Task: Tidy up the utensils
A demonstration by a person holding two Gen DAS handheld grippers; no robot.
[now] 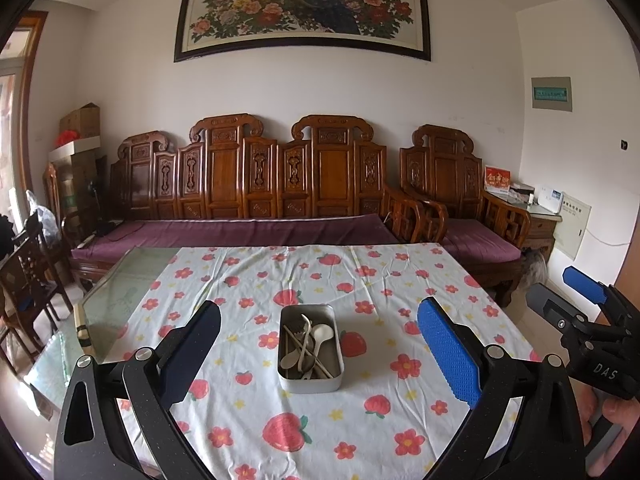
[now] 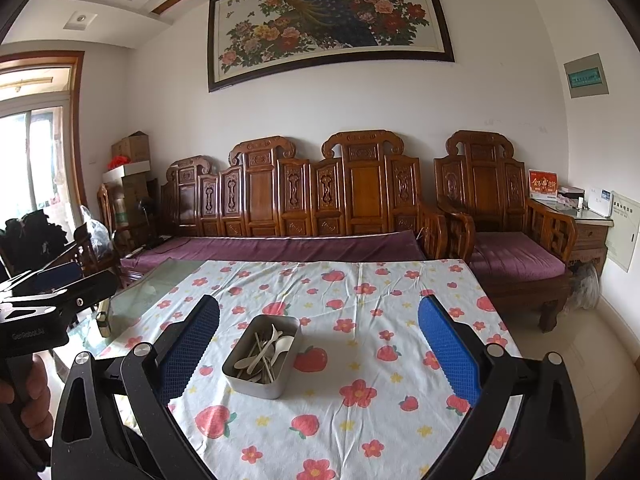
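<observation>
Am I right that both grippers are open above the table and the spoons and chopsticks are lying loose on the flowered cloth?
Not quite. The left gripper and right gripper are open, but the utensils lie inside the metal tin, not loose on the flowered cloth. The left wrist view shows this clearly.

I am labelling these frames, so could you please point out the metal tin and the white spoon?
metal tin (image 1: 310,385), left wrist view, near wall.
white spoon (image 1: 322,333), left wrist view, bowl.

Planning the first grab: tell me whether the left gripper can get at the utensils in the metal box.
Probably yes: the left gripper is open, the metal box has no lid, and only bare tablecloth lies between.
</observation>
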